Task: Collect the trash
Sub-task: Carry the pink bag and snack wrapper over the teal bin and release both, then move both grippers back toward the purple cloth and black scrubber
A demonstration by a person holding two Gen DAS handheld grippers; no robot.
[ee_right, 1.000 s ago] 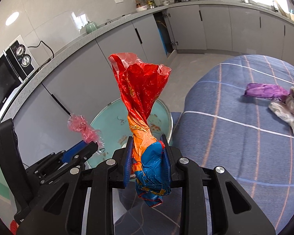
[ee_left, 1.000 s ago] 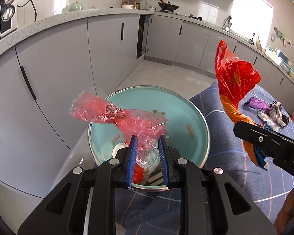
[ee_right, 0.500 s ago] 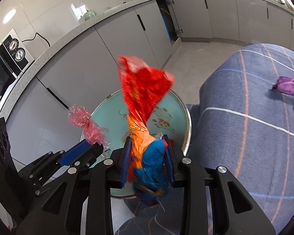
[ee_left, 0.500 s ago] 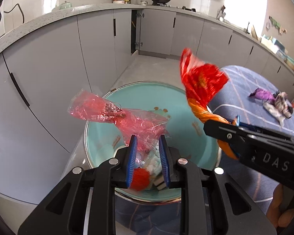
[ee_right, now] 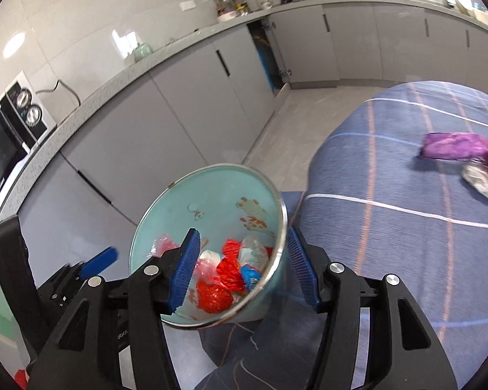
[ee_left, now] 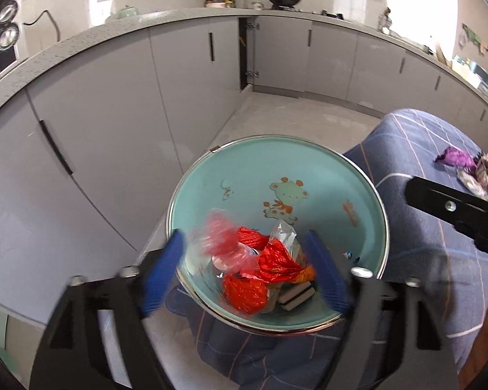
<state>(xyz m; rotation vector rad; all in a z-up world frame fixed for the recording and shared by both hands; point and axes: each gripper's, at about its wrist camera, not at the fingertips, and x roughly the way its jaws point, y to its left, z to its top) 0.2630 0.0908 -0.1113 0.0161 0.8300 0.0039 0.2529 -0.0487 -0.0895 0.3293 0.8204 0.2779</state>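
A teal trash bin (ee_left: 276, 140) (ee_right: 211, 170) with a cartoon print stands below both grippers, beside the blue plaid tablecloth (ee_left: 419, 143). My left gripper (ee_left: 244, 273) hangs over the bin with its jaws opening wide. The pink plastic wrapper (ee_left: 219, 242), blurred, is falling free between them. My right gripper (ee_right: 243, 269) is also opening above the bin rim, with no pad touching anything. The red, orange and blue wrapper (ee_right: 232, 271) (ee_left: 276, 265) lies inside on other trash. A purple wrapper (ee_right: 455, 146) (ee_left: 455, 160) and crumpled scraps (ee_right: 484, 183) lie on the cloth.
Grey kitchen cabinets (ee_left: 114, 113) curve behind the bin, one door ajar (ee_left: 245, 55). A microwave (ee_right: 6, 143) sits on the counter at left. Tiled floor (ee_left: 292, 120) runs between cabinets and table. The right gripper's body (ee_left: 455, 209) shows at the left view's right edge.
Both grippers opened. The pink wrapper left the left jaws and drops toward the bin. The red and orange wrapper left the right jaws and now lies in the bin.
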